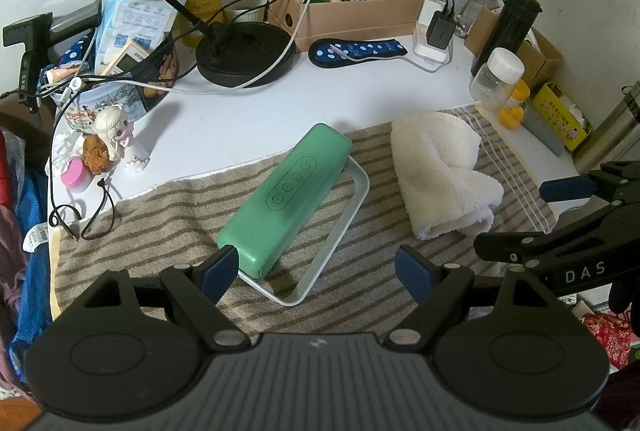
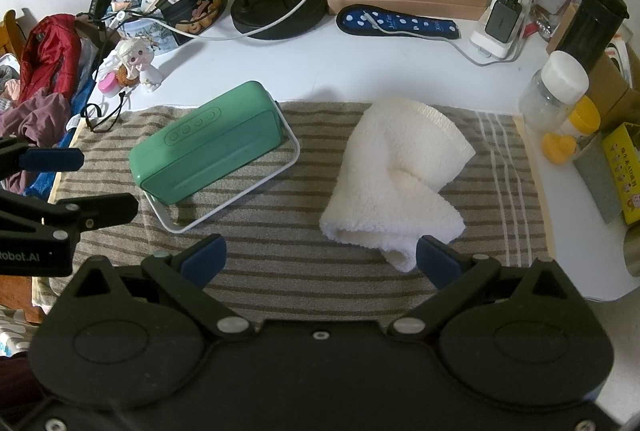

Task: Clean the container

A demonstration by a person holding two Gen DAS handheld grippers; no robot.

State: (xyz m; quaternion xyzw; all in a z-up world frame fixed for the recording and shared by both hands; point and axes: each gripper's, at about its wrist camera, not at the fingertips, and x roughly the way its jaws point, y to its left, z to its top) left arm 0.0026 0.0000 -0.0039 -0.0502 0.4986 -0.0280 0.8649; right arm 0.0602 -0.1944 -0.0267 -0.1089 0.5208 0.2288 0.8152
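Both claws, left (image 1: 316, 267) and right (image 2: 320, 257), gape wide and empty over the striped towel (image 1: 160, 231), where the green container (image 1: 280, 199), seemingly rigid, smooth, light, lies left of the soft white cloth (image 2: 400, 183), best gripped across its narrow sides.

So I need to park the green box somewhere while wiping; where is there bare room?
Bare white tabletop lies between the striped mat, the lamp base and the dotted case. Mat strip between green box and white cloth is also free. Back edge and right corner by the bottles are crowded.
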